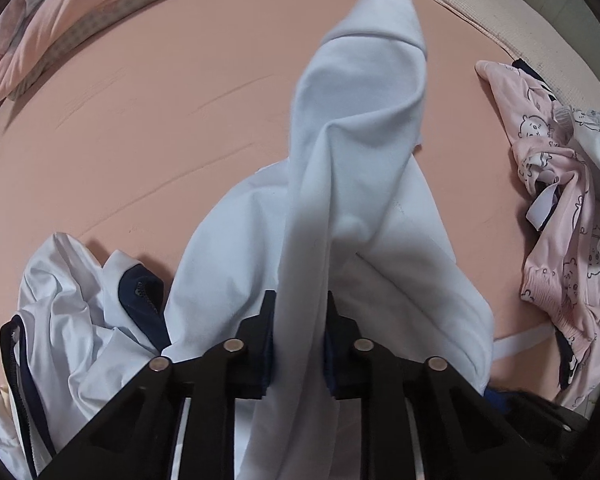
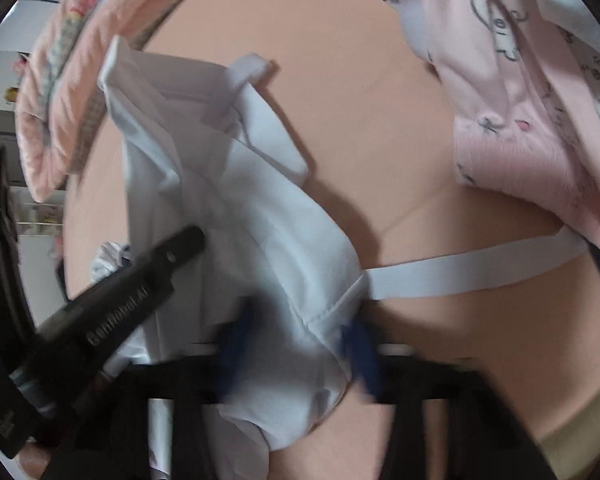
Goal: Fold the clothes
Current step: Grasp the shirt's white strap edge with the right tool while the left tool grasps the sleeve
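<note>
- Shirt [image 1: 340, 184] — pale blue, on the pink bed [image 1: 160, 120], mid-scene between a white heap [image 1: 68, 292] near left and pink pyjamas [image 1: 560, 208] right.
- Left gripper [image 1: 300, 340] is clamped on a raised fold, likely to lift it clear.
- Right gripper [image 2: 296, 348], blurred, pinches a hemmed corner [image 2: 332, 312] — probably to spread the cloth flat.

Peach bedsheet [image 1: 180, 128], rumpled pink quilt [image 1: 48, 28] at its far left edge.
</note>
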